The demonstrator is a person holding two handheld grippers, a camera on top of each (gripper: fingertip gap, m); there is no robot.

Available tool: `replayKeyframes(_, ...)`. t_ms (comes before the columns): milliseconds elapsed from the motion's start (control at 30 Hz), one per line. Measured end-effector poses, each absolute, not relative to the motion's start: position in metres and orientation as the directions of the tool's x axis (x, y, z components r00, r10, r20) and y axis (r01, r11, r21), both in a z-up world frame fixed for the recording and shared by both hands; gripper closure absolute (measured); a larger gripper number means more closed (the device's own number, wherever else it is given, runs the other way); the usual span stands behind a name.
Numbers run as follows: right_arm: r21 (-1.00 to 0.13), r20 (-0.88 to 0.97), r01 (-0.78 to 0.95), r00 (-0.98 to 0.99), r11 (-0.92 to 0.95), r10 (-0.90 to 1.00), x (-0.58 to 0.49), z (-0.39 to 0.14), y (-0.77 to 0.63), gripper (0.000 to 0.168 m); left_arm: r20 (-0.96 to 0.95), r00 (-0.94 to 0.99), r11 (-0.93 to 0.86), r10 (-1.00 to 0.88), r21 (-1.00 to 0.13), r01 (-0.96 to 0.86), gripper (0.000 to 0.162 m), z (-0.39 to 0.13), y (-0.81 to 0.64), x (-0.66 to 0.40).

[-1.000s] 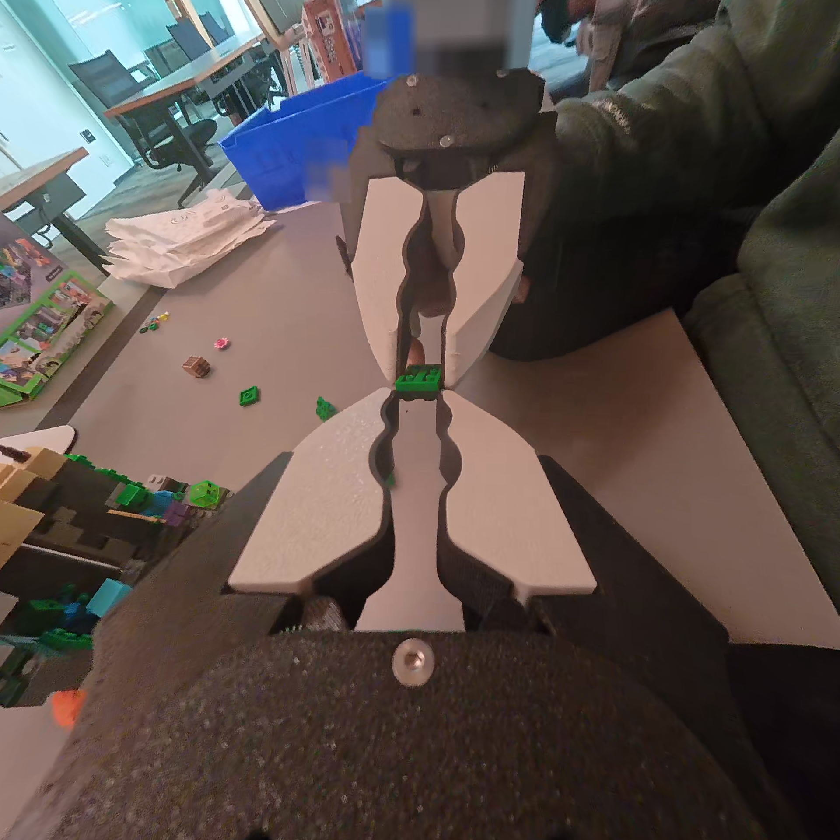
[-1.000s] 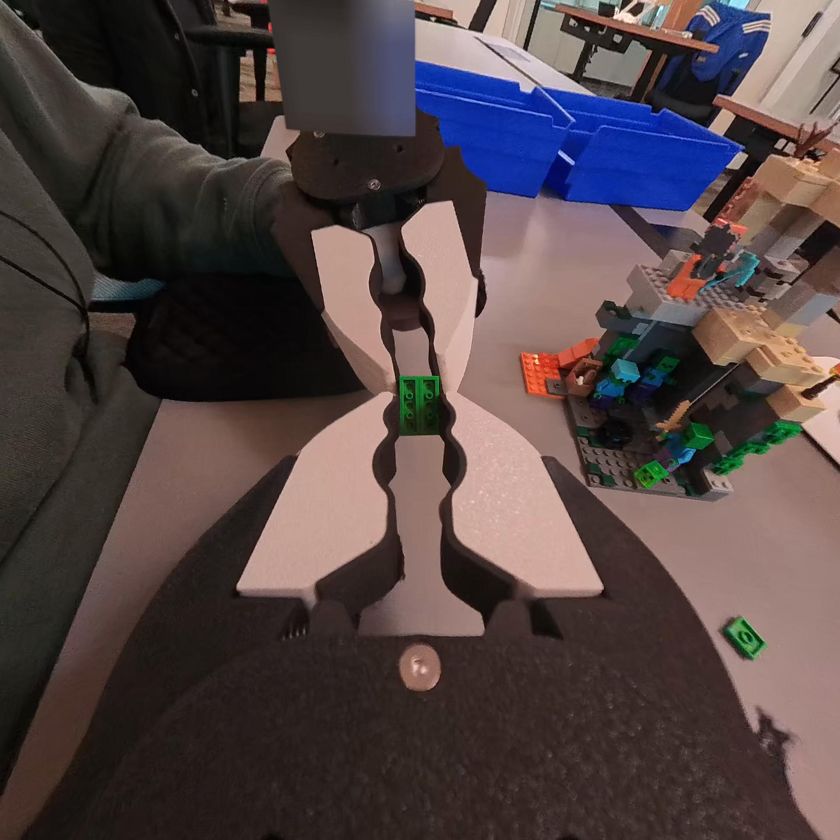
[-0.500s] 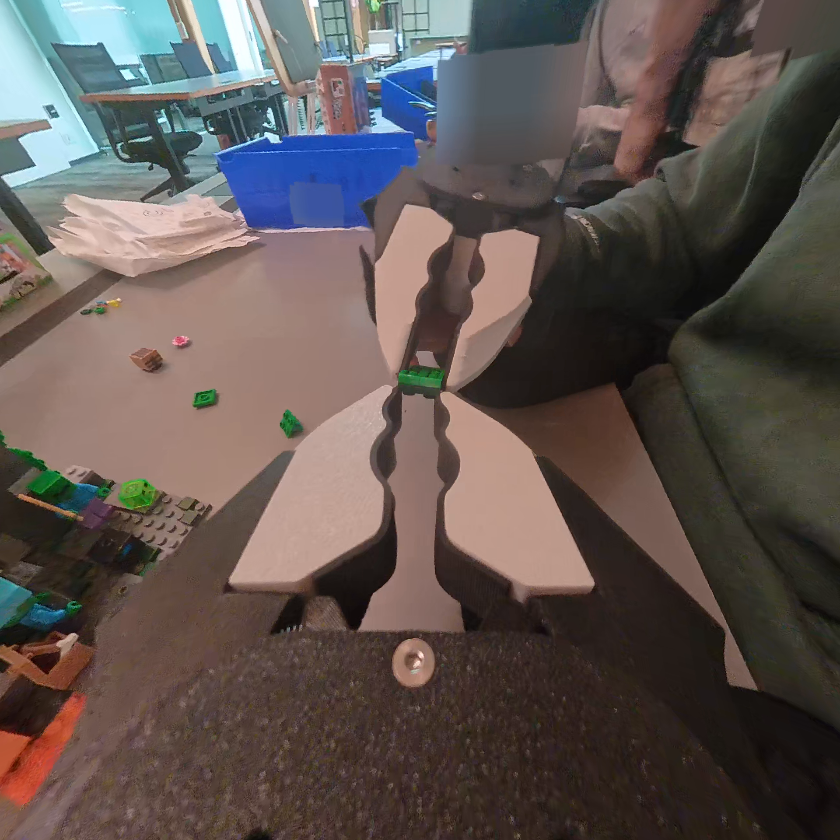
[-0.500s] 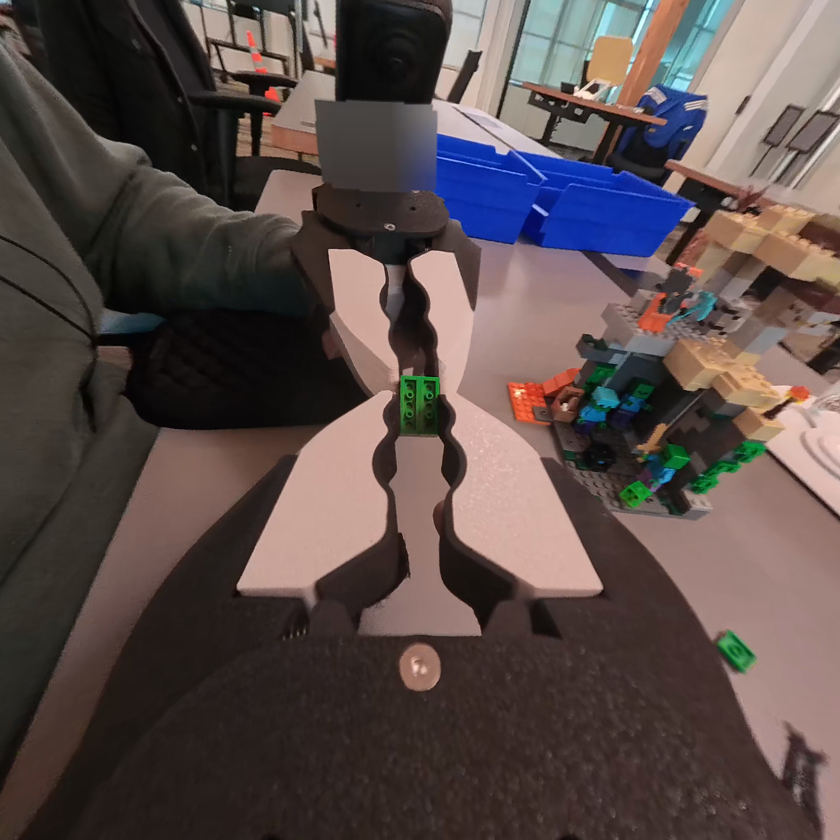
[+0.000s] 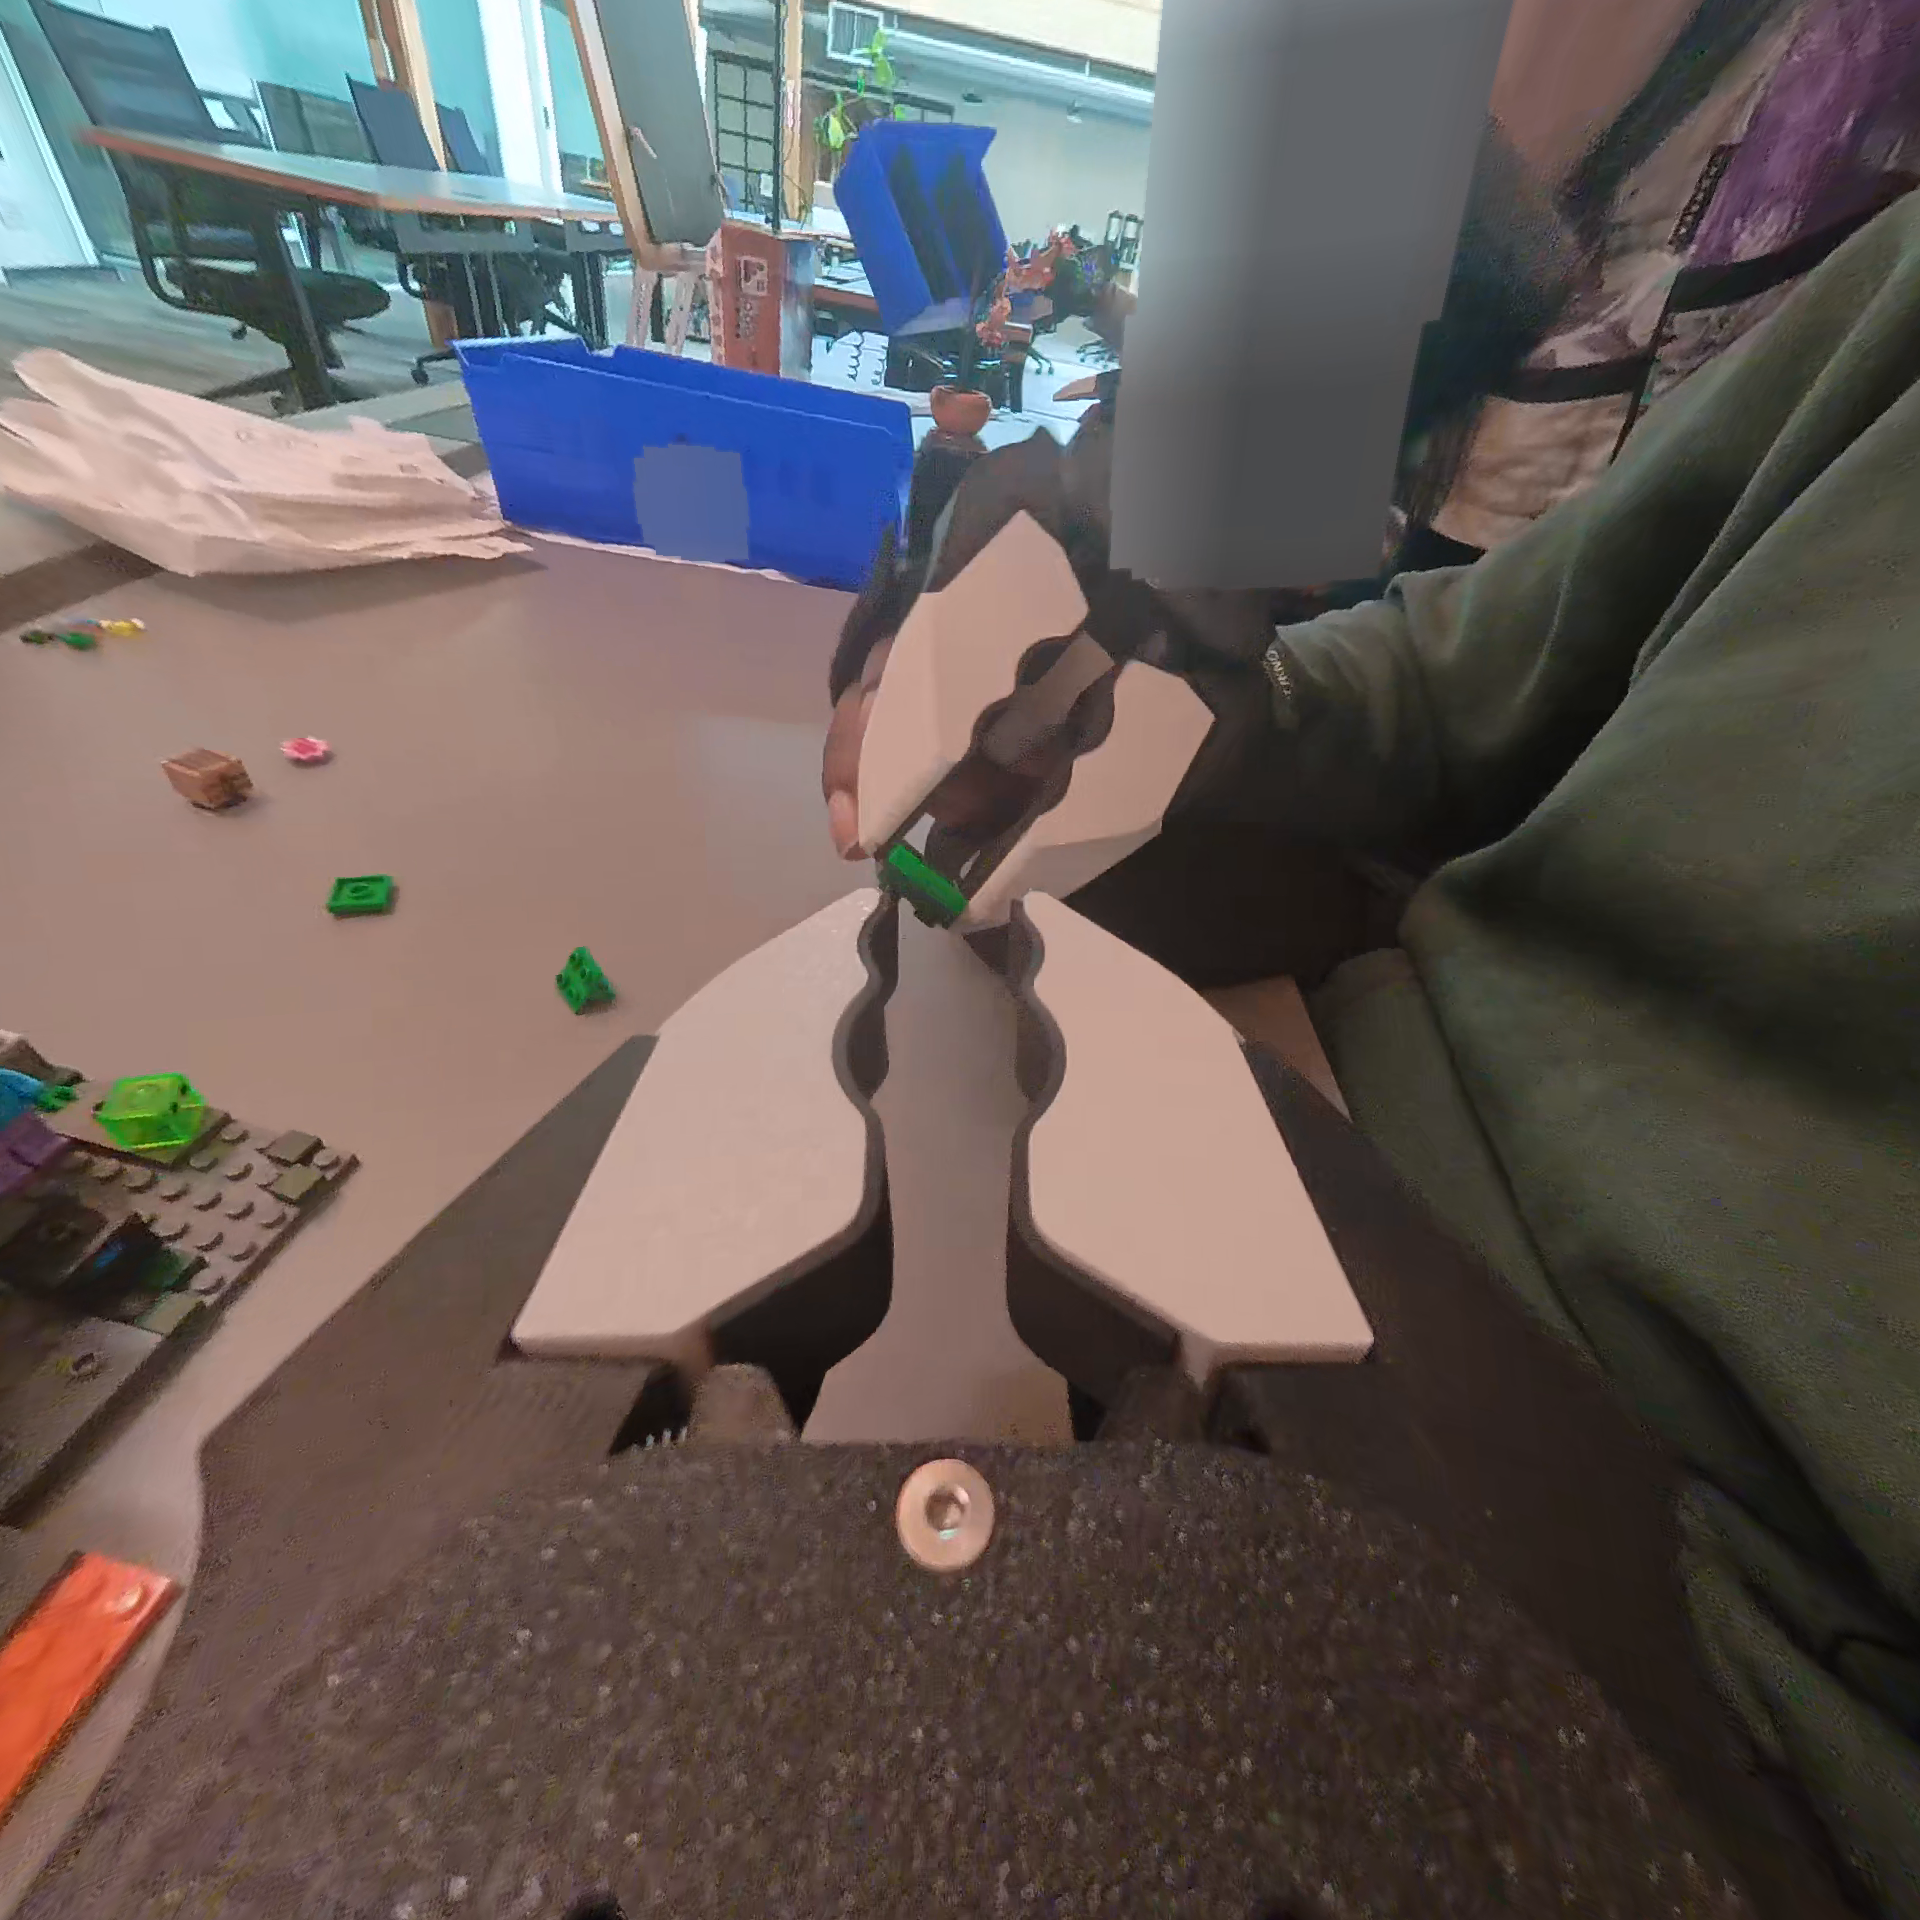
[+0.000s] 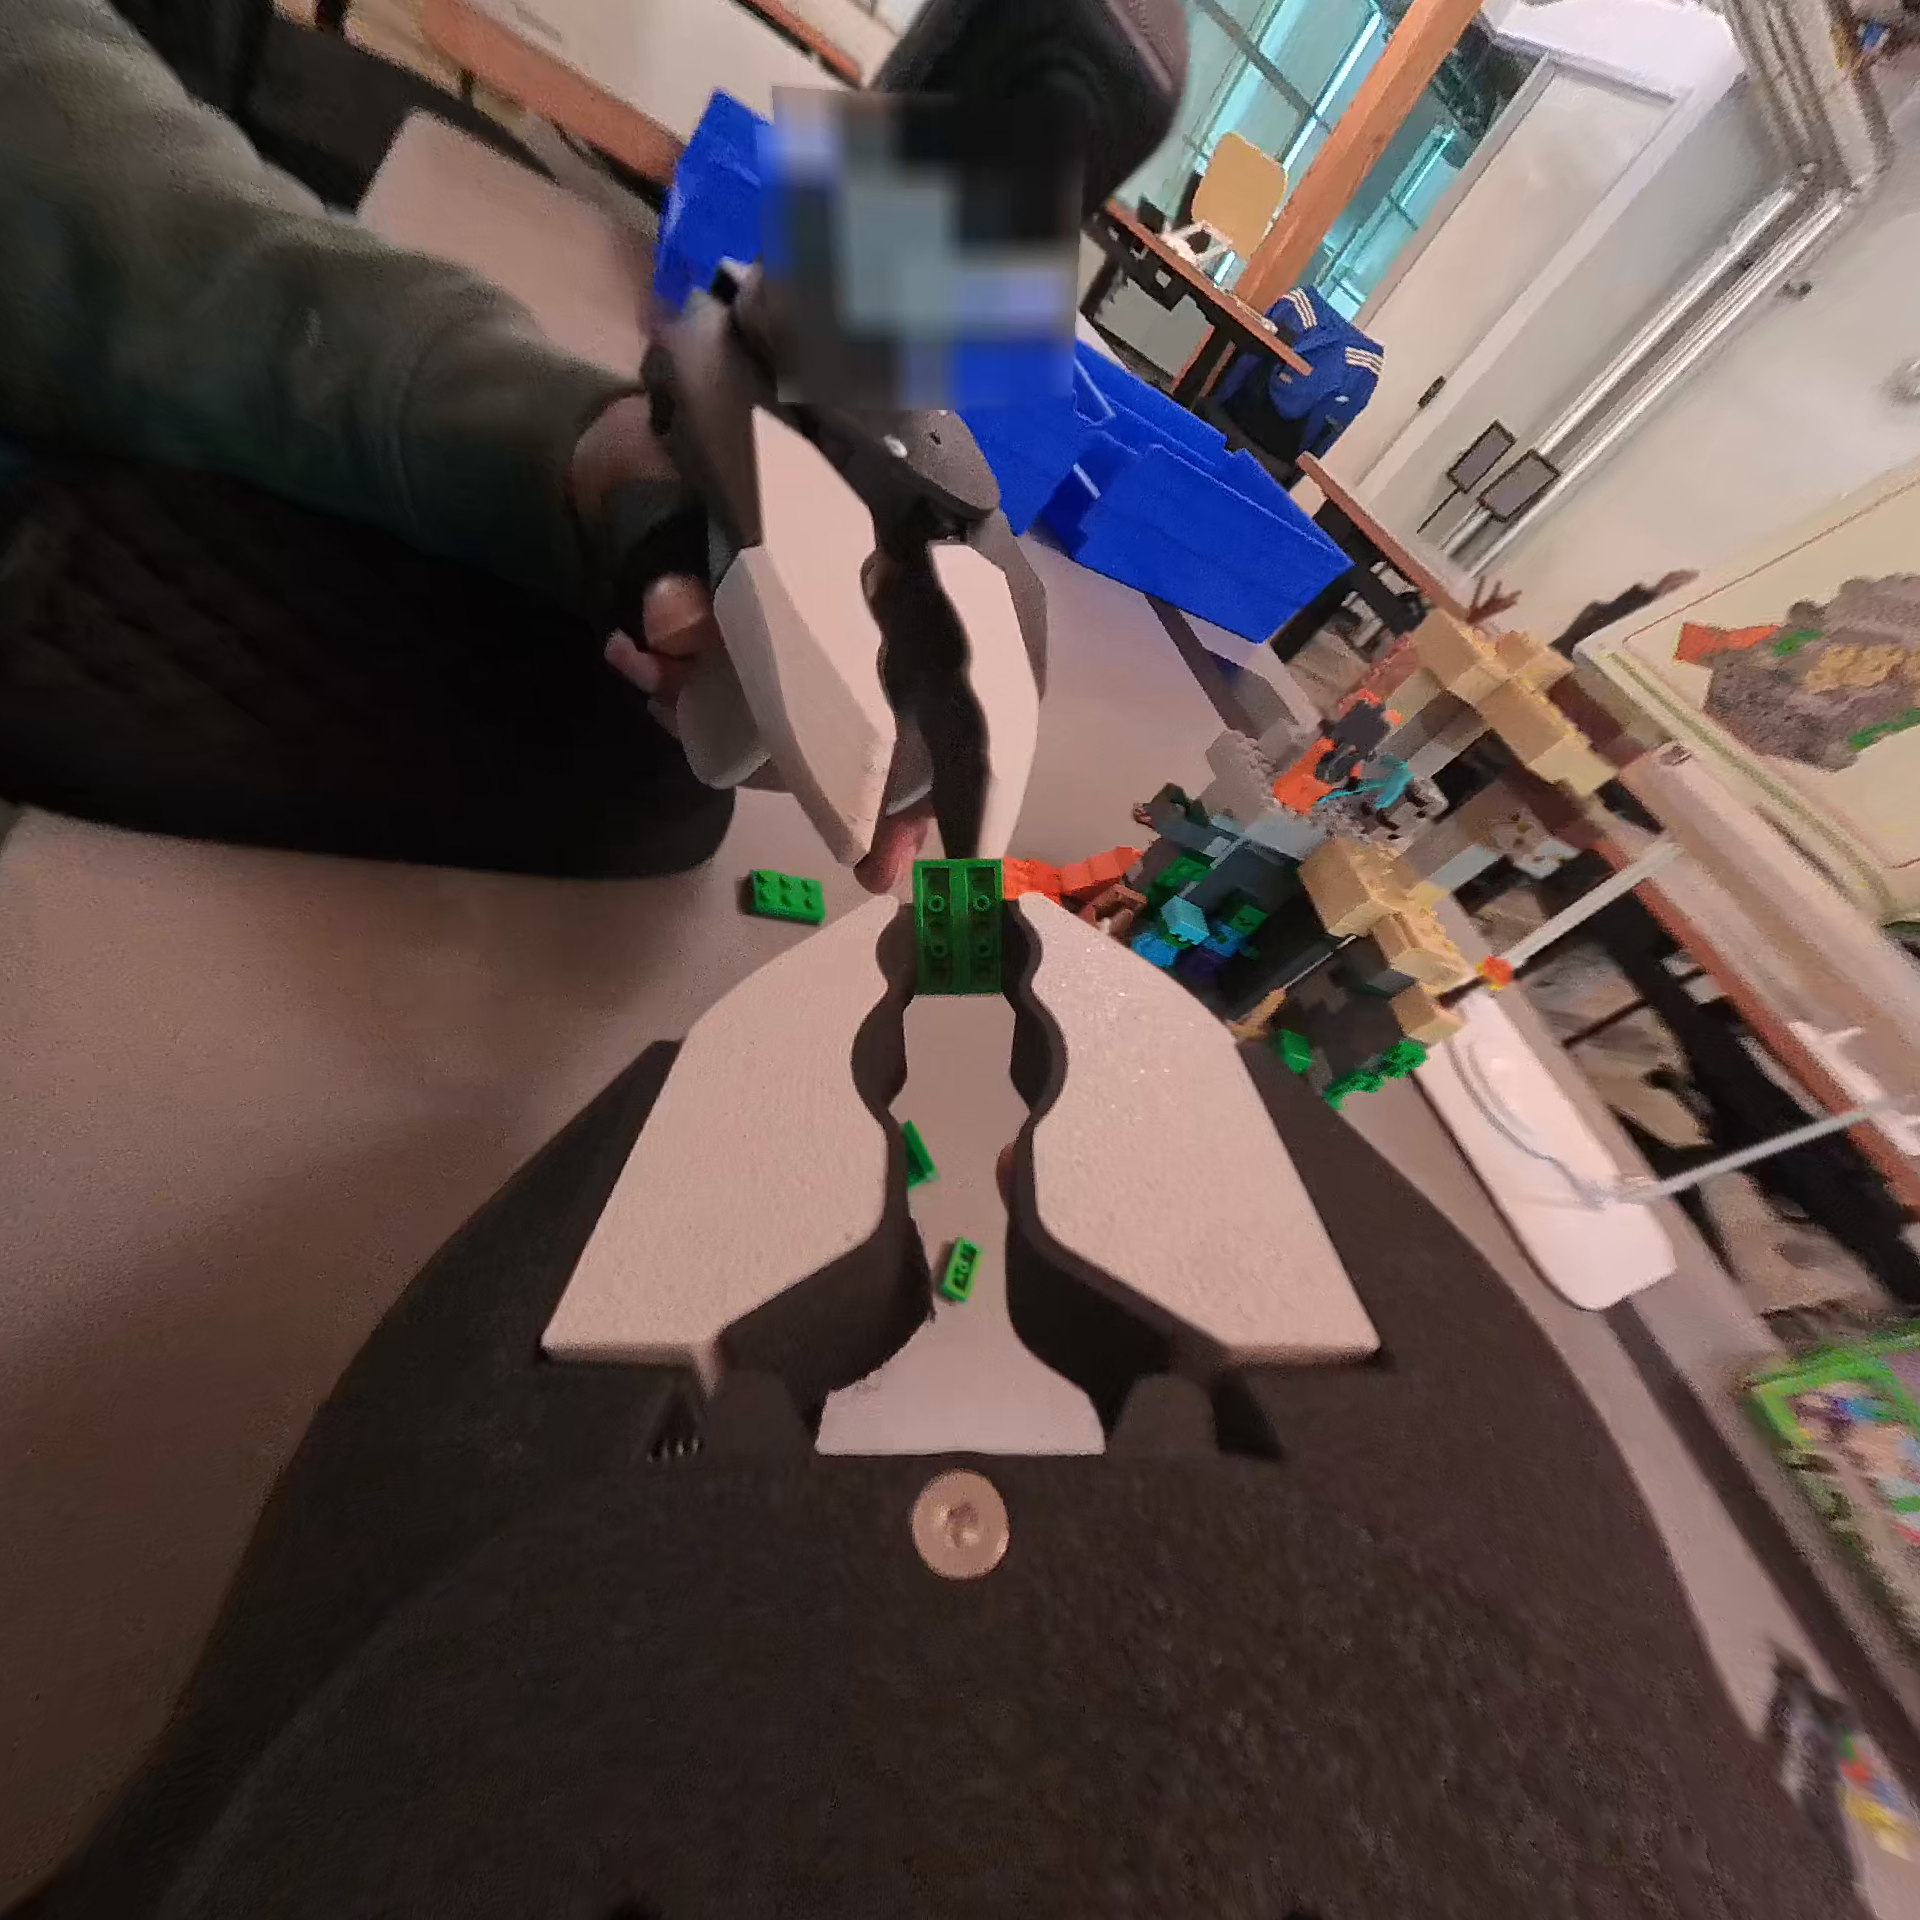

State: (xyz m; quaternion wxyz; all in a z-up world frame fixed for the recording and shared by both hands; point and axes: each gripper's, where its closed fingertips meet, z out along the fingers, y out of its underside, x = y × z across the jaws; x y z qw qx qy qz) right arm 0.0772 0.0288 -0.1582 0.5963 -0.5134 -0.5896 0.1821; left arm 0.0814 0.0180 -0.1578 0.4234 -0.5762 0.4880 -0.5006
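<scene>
While right claw [image 6: 958,914] grips green plate [image 6: 958,925], left claw [image 5: 945,920] gapes.

A flat grey-brown tabletop [image 5: 540,748] carries a blue plastic bin [image 5: 675,468], a heap of white paper sheets [image 5: 229,478], 2 small green plastic bricks [image 5: 361,895] [image 5: 584,980], a brown cube [image 5: 208,779], a pink flower piece [image 5: 304,748] and a grey studded baseplate [image 5: 208,1195].

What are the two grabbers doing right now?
Left gripper: fingers apart, holding nothing.
Right gripper: fingers shut on the green brick.
</scene>
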Motion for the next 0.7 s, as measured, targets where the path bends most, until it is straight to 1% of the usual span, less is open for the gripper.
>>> replayKeyframes(133,-0.715,0.657,0.481,0.216,0.507,0.722,0.077,-0.161,0.030,0.153,0.206,0.041,-0.210,-0.978,-0.966,-0.151,0.150,-0.161,0.022,0.082)
replayKeyframes(233,-0.590,0.772,0.565,0.184,0.577,0.609,0.077,-0.164,0.032,0.153,0.259,0.058,-0.265,-0.964,-0.950,-0.163,0.150,-0.165,0.026,0.083)
replayKeyframes(367,-0.491,0.841,0.613,0.149,0.619,0.520,0.075,-0.166,0.033,0.153,0.279,0.069,-0.287,-0.958,-0.939,-0.190,0.151,-0.169,0.026,0.085)
replayKeyframes(400,-0.483,0.847,0.616,0.148,0.622,0.511,0.075,-0.166,0.033,0.153,0.282,0.070,-0.291,-0.957,-0.937,-0.196,0.152,-0.170,0.026,0.085)
replayKeyframes(433,-0.505,0.834,0.606,0.160,0.615,0.528,0.075,-0.166,0.033,0.153,0.278,0.070,-0.287,-0.958,-0.937,-0.197,0.152,-0.170,0.026,0.085)
replayKeyframes(533,-0.648,0.725,0.525,0.205,0.552,0.657,0.075,-0.165,0.031,0.153,0.252,0.066,-0.260,-0.966,-0.945,-0.199,0.152,-0.168,0.025,0.085)
replayKeyframes(600,-0.763,0.601,0.446,0.223,0.467,0.768,0.075,-0.163,0.029,0.155,0.218,0.069,-0.228,-0.973,-0.954,-0.196,0.154,-0.167,0.026,0.082)
replayKeyframes(633,-0.820,0.526,0.390,0.229,0.418,0.819,0.076,-0.159,0.026,0.162,0.211,0.056,-0.219,-0.976,-0.956,-0.198,0.154,-0.167,0.024,0.081)
replayKeyframes(700,-0.885,0.418,0.322,0.233,0.336,0.878,0.079,-0.152,0.026,0.162,0.199,0.046,-0.204,-0.979,-0.960,-0.194,0.154,-0.166,0.022,0.081)
